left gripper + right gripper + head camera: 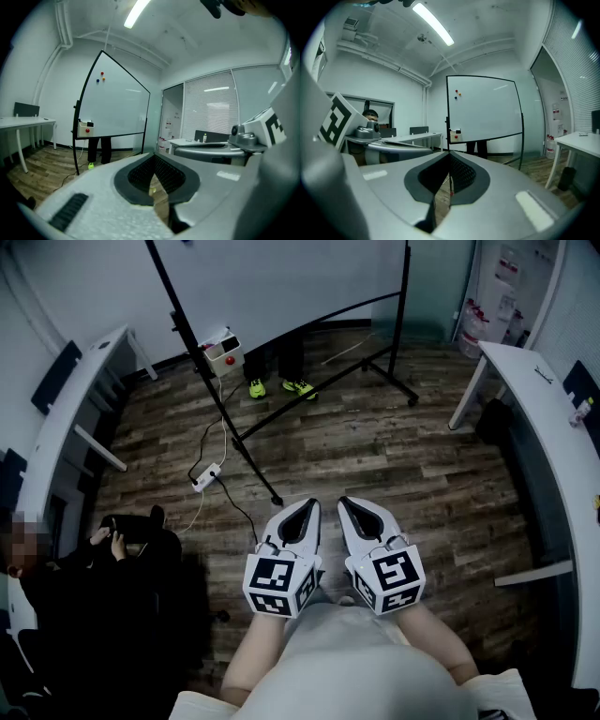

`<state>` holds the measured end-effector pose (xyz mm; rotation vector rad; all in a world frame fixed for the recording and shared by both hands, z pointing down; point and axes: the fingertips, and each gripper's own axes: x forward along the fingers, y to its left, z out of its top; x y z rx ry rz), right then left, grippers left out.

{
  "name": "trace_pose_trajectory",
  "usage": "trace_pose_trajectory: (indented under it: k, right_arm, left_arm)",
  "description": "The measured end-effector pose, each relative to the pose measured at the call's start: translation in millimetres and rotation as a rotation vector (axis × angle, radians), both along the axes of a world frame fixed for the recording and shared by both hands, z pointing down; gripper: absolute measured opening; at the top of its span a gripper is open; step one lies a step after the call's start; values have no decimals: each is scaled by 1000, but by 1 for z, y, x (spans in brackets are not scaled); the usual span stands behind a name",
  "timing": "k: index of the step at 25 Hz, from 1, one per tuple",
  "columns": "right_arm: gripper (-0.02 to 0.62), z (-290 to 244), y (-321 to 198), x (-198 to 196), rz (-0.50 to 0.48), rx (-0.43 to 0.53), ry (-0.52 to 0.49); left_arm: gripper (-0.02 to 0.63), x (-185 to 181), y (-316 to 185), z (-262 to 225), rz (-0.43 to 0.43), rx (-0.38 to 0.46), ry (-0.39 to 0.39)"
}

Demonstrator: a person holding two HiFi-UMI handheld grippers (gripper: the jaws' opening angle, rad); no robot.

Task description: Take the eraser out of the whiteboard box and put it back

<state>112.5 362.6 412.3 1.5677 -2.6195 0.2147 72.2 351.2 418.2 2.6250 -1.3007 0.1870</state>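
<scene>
The whiteboard (281,277) is seen standing on its black frame across the wooden floor (394,456), well apart from both tools, with a long desk (66,418) at either side of the room. The whiteboard box (225,352) is hung at the left edge of that frame, near the board's lower corner. A small dark block at the top of the box, taken to be the eraser (89,124), has not yet been lifted out. The left gripper (312,504) and the right gripper (343,502) are held side by side close to the body, each with its jaws pressed together and nothing between them. The step in hand is judged to be the approach. The board should be walked up to with the power strip (206,475) and its cable on the floor avoided. One tool's jaws should be spread before the box is reached, and the eraser should be taken across its narrow sides so that the box is not knocked.
</scene>
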Motion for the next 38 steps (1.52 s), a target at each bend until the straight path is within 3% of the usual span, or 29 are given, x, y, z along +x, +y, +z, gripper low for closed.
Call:
trace_pose_trajectory:
  k: [20,38]
  right_arm:
    - [5,-2,3,6,-16,13,-35]
    - [6,6,-20,-2,-80,-25,-43]
  left_arm:
    - [2,5,3,4,2,-10,-2]
    - [2,-16,-11,15,-92,-64,26]
